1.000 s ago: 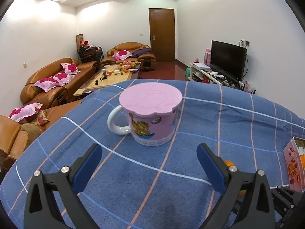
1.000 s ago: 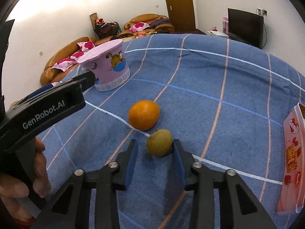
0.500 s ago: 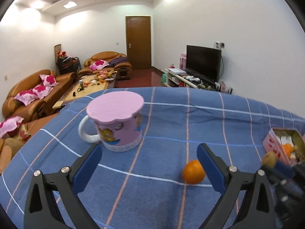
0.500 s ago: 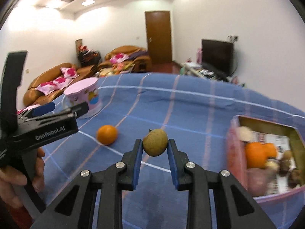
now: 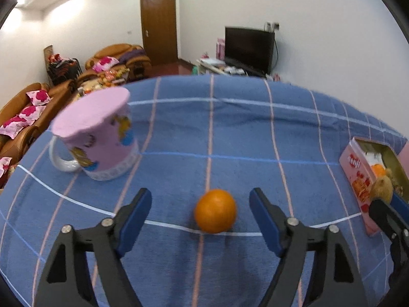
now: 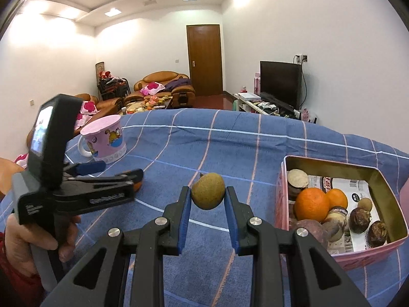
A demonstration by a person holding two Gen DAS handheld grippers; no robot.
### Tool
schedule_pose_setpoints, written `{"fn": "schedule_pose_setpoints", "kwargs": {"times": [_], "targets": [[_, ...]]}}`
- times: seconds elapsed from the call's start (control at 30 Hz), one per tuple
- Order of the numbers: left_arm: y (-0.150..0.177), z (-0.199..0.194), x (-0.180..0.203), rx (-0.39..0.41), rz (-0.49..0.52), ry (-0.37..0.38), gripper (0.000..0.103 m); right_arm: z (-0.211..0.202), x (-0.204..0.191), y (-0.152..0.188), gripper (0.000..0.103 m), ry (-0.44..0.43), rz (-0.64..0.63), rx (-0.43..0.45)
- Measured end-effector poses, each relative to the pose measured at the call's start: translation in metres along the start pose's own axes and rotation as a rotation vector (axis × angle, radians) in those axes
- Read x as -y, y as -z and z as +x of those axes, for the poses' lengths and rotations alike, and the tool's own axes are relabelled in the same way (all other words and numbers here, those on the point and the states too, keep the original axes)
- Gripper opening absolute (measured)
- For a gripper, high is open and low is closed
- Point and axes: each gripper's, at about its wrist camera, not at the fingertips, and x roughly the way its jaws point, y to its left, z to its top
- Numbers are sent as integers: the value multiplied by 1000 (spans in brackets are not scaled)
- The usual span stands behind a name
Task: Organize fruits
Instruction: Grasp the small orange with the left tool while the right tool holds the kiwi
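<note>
Between the wide-open jaws of the left gripper (image 5: 199,212), an orange (image 5: 215,210) sits on the blue checked surface (image 5: 230,138). The right gripper (image 6: 207,199) pinches a kiwi (image 6: 208,190), left of the tin (image 6: 283,174).

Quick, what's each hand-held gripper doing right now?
Left hand-held gripper: open, empty, orange between its fingers.
Right hand-held gripper: closed on the kiwi.
</note>
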Motion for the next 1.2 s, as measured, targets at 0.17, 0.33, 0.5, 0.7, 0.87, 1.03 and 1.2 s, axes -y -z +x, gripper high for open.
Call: {"fn": "schedule_pose_setpoints", "kwargs": {"times": [0.17,0.33,0.5,0.7,0.87,1.03,1.2], "targets": [[0,19,4,-103,7,10,57,4,0,0,28,-1,6,-11],[0,14,-1,-103,-24,63,38,7,-1,0,28,-8,3,-19],[1,4,1,-69,-29,66,34,4,4,0,28,-8,13,10],[8,-35,-8,122,-109,-30,34,-3,4,-1,28,-9,1,71],[16,-58,3,222,-108,-97,34,-8,-1,-1,28,22,-35,119],[17,-70,18,265,-94,-134,34,-7,4,-2,28,33,-16,117],[23,-79,30,288,-86,-148,34,-9,2,0,29,47,-24,117]]}}
